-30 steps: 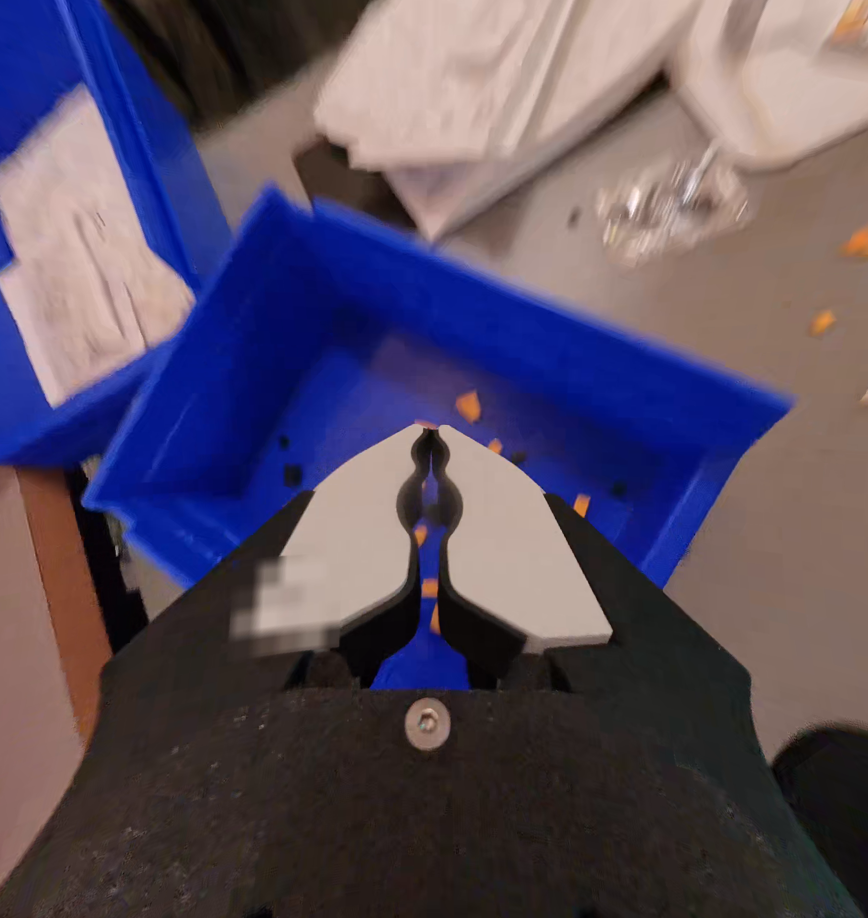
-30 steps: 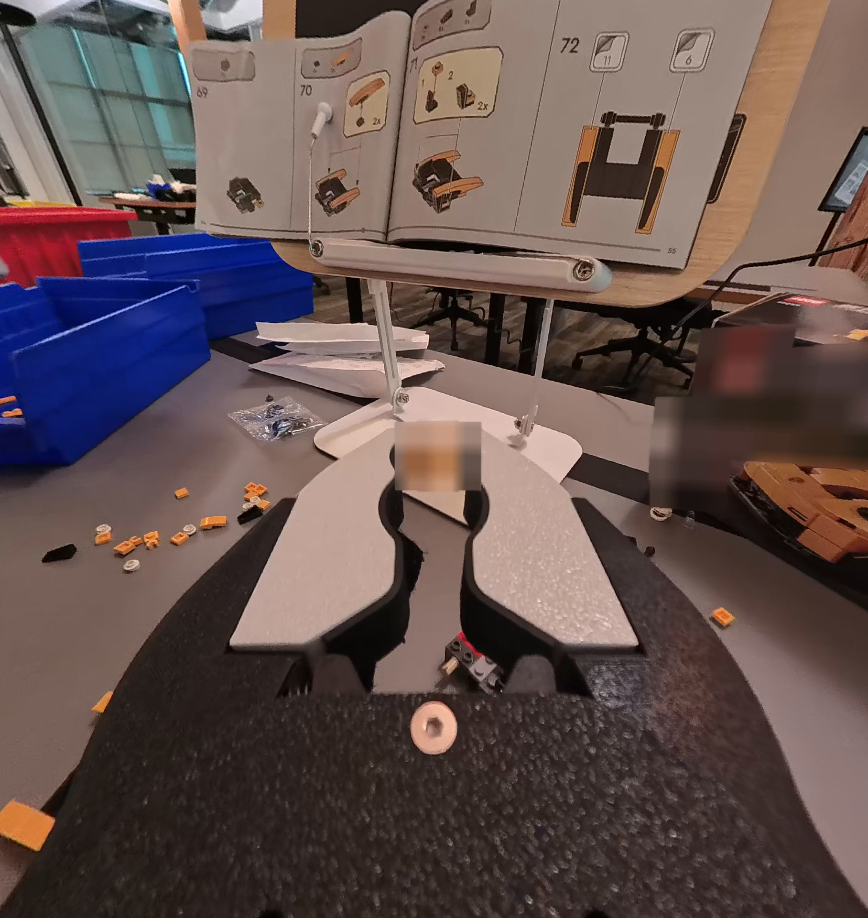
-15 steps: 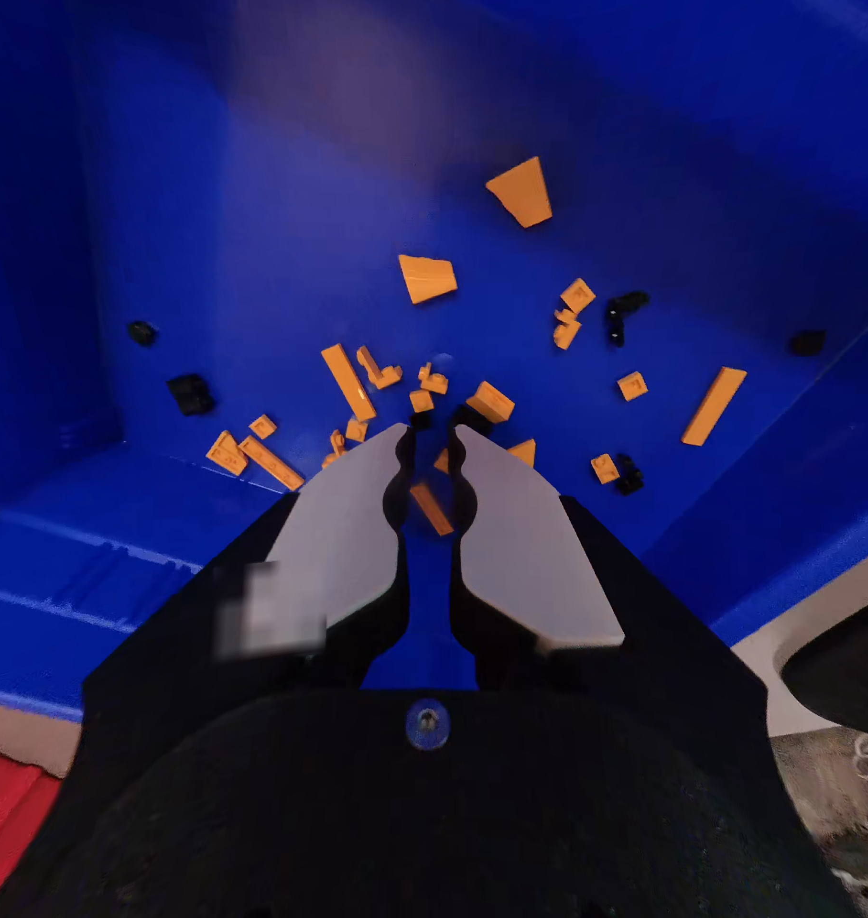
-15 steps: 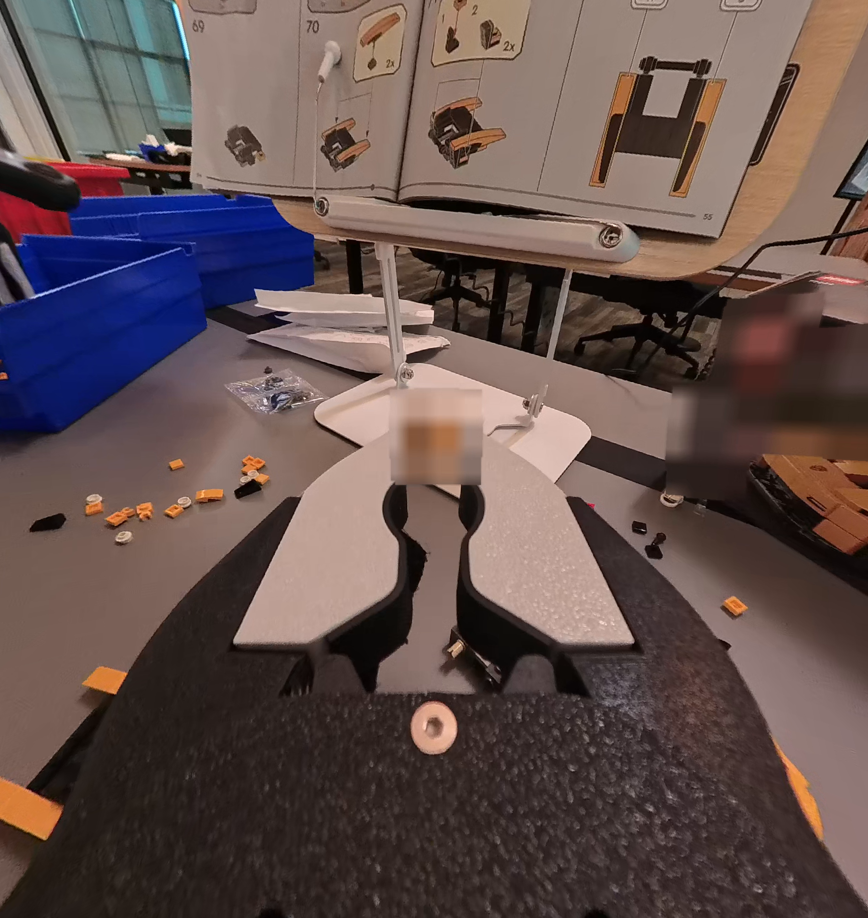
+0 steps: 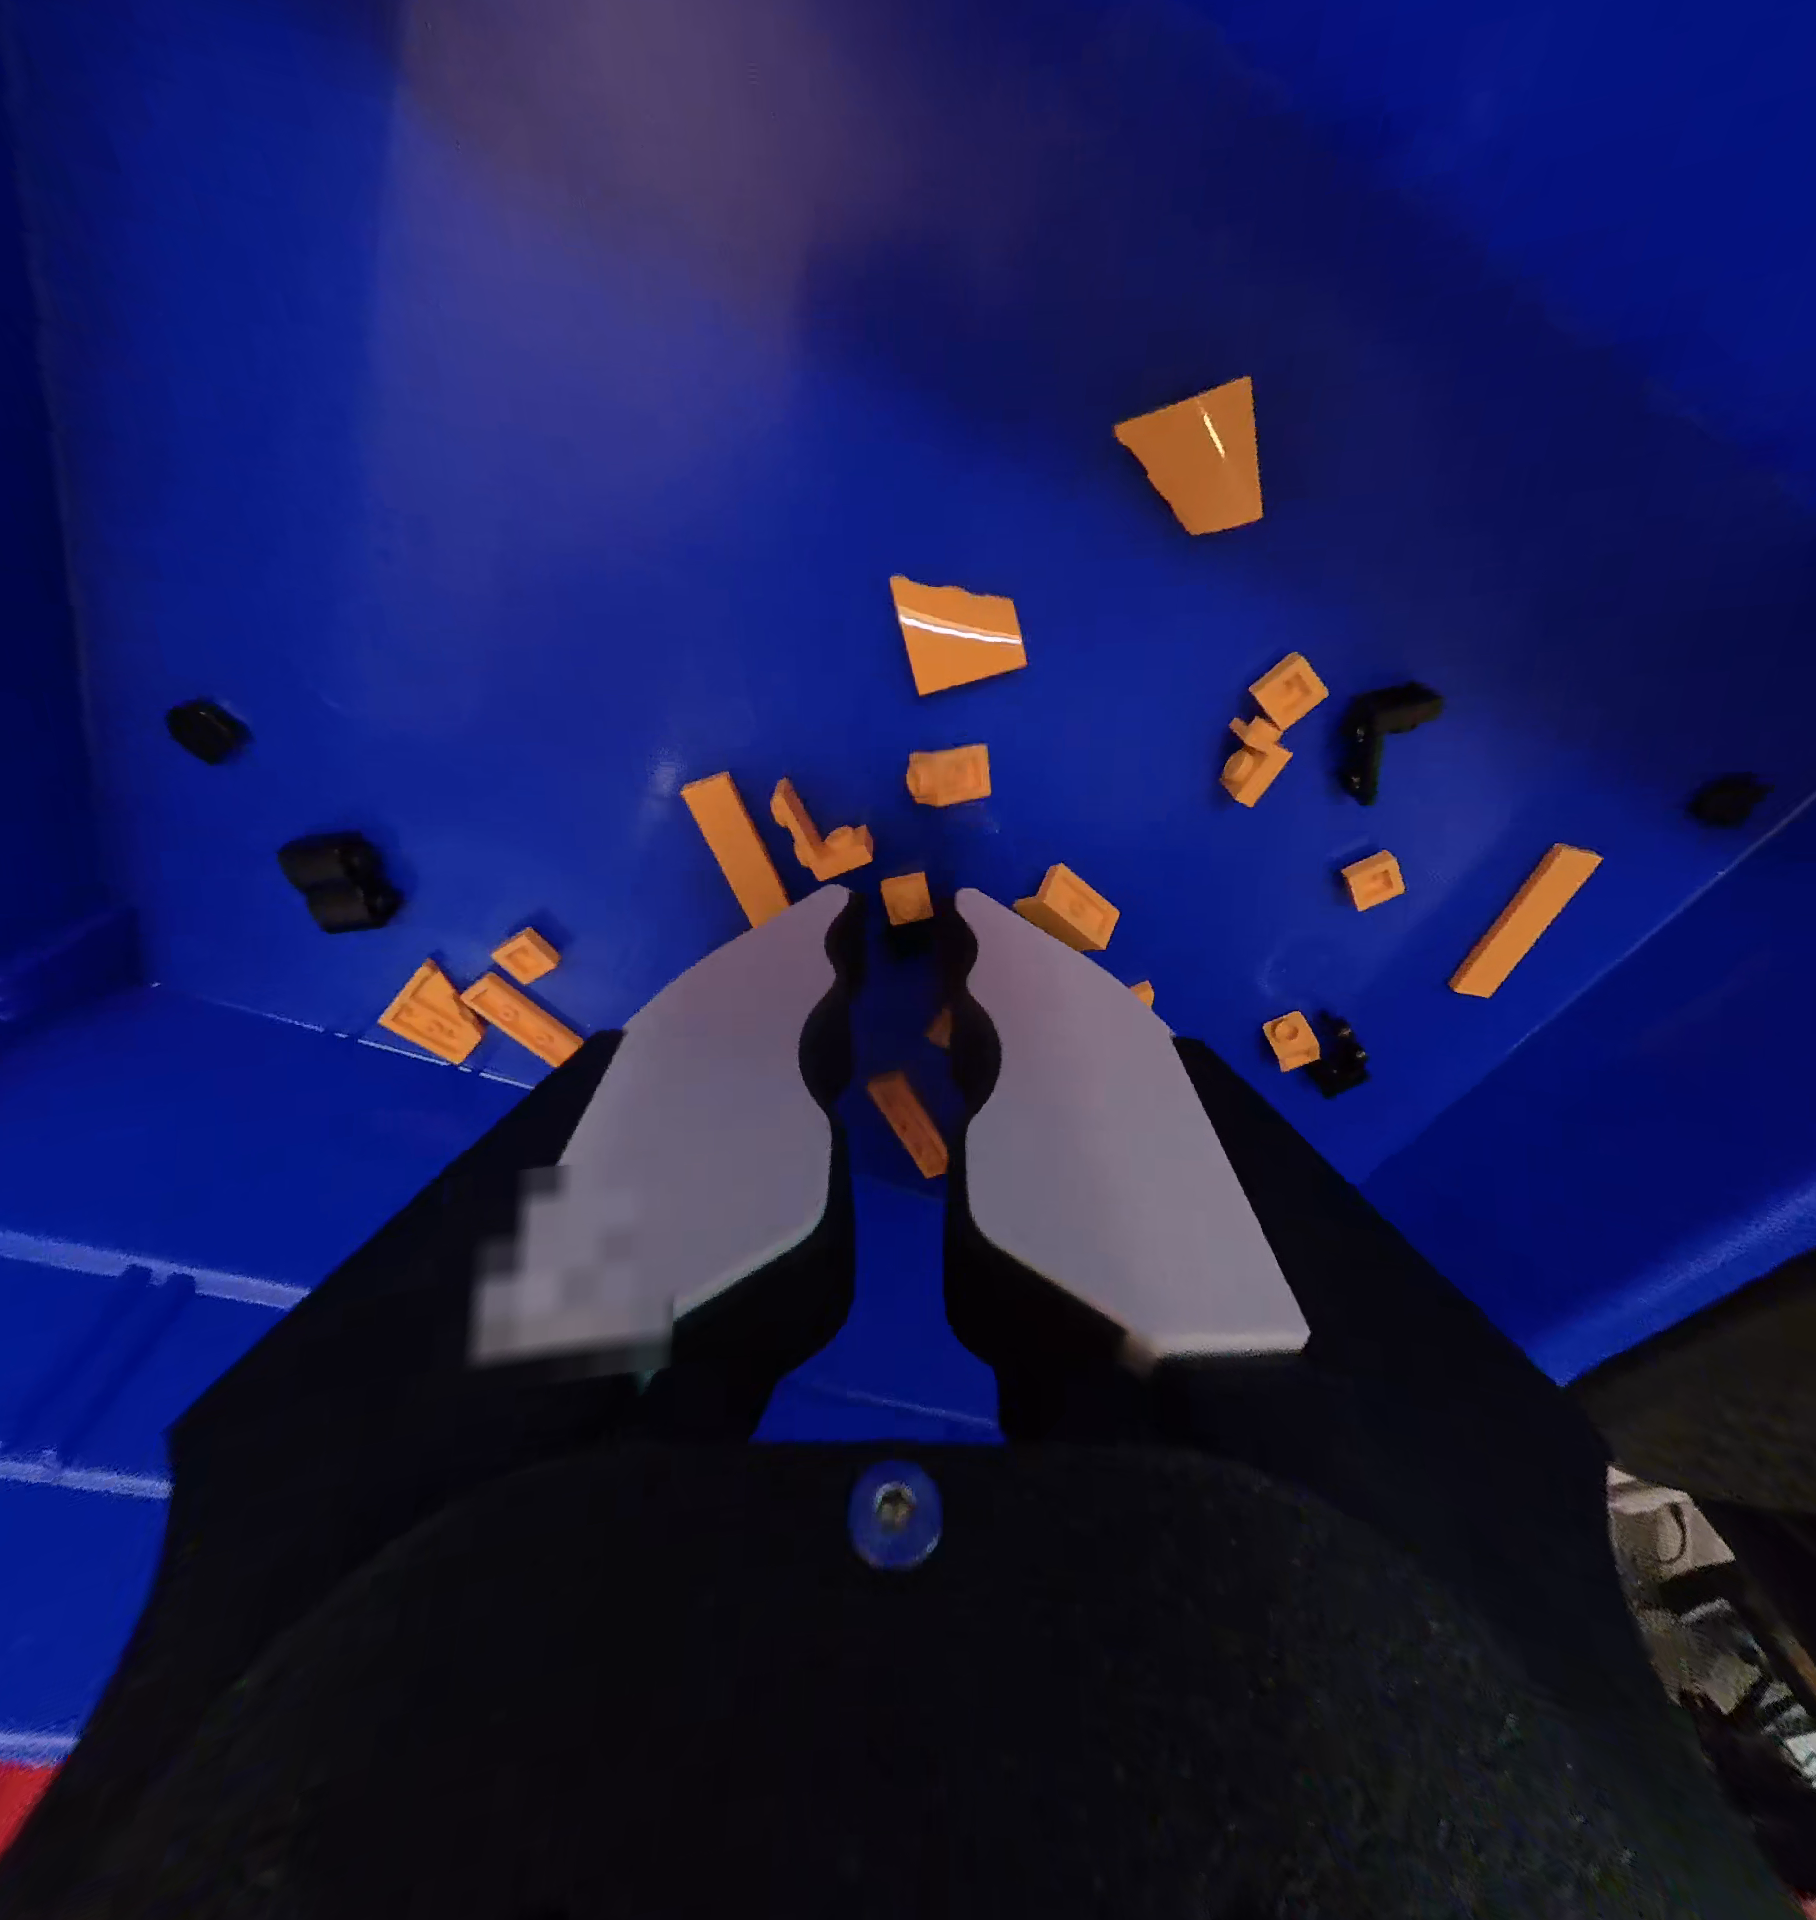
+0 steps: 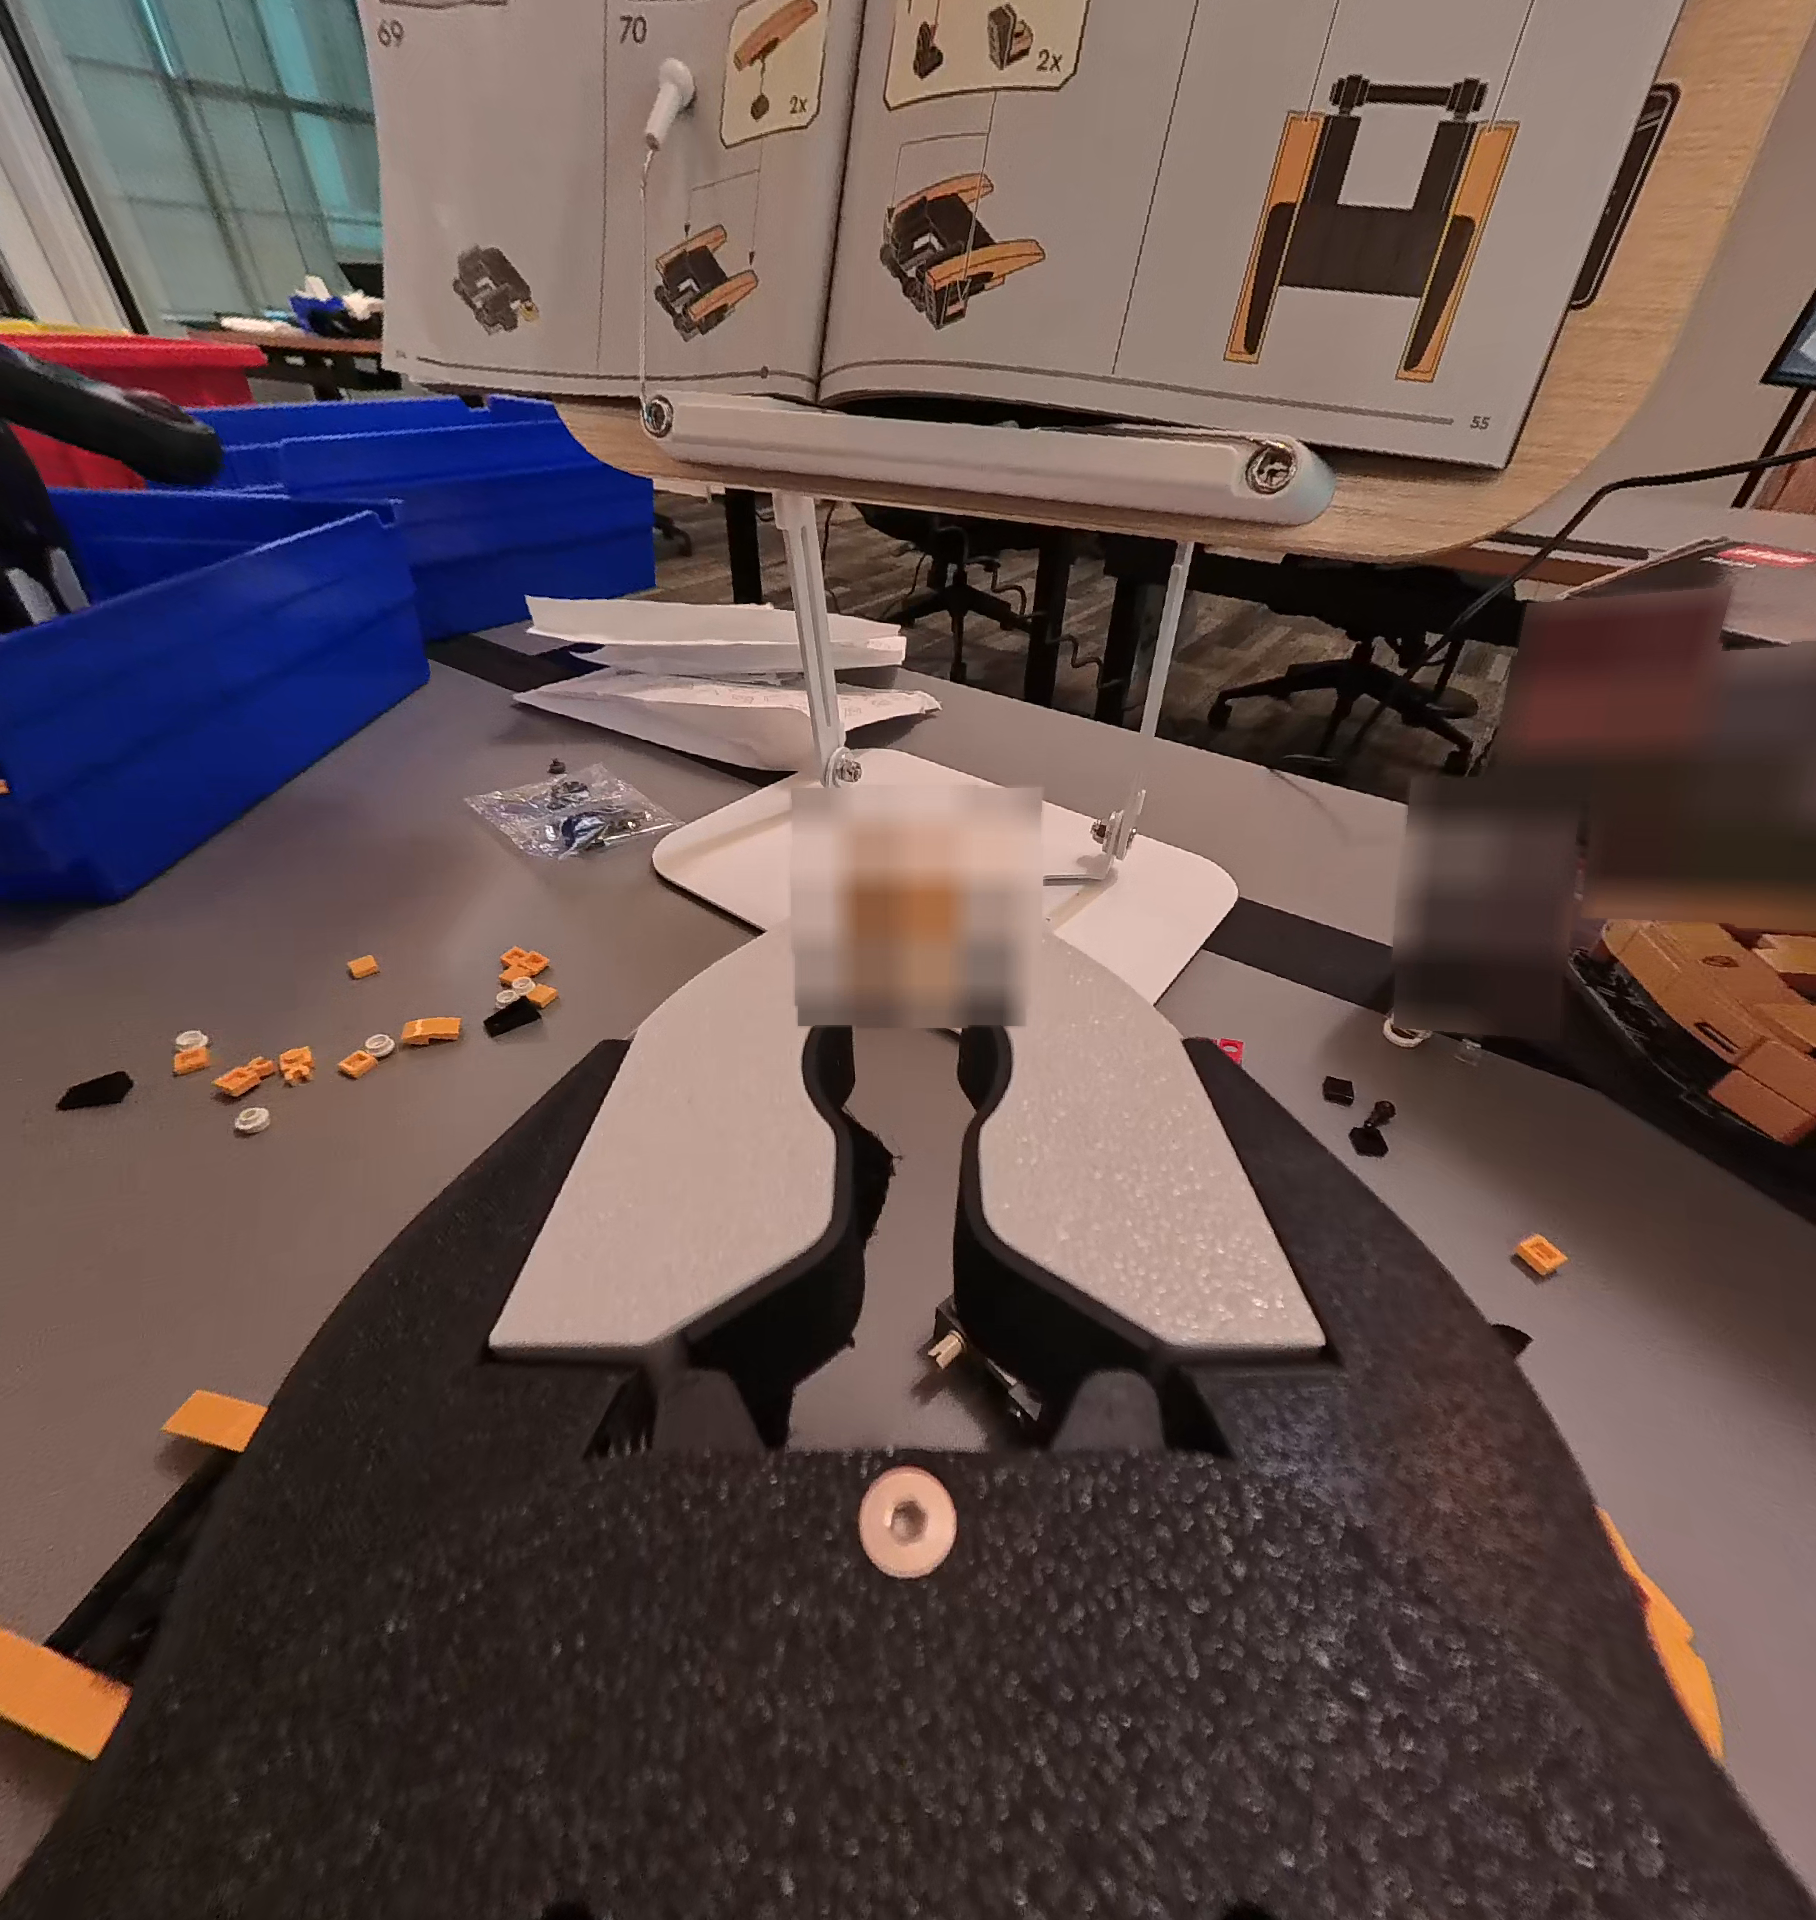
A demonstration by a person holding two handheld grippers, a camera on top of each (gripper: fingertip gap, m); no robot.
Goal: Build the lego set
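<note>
In the left wrist view my left gripper (image 5: 904, 909) is down inside a blue bin (image 5: 571, 416), jaws slightly apart. A small orange piece (image 5: 904, 896) lies on the bin floor between the tips, untouched as far as I can tell. Several orange and black lego pieces lie around it, among them two orange wedges (image 5: 961, 636). My right gripper (image 6: 909, 1023) hovers low over the grey table (image 6: 208, 1247). A mosaic patch hides its tips; an orange thing shows there and stays with them. The instruction booklet (image 6: 987, 208) stands open ahead.
The booklet stand's white base (image 6: 1143, 894) is just ahead. Loose orange, black and grey pieces (image 6: 364, 1049) lie left; a plastic bag (image 6: 566, 810) and papers (image 6: 696, 665) farther back. Blue bins (image 6: 208, 707) at left, a part-built tan model (image 6: 1766, 1039) at right. My hands' fingertips stand some 50 cm from each other. The right tips stand about 25 cm off the part-built tan model (image 6: 1766, 1039).
My left gripper went from shut above the bin to down inside it with the jaws slightly apart, then edged closer to the pieces. My right gripper moved a little forward toward the stand.
</note>
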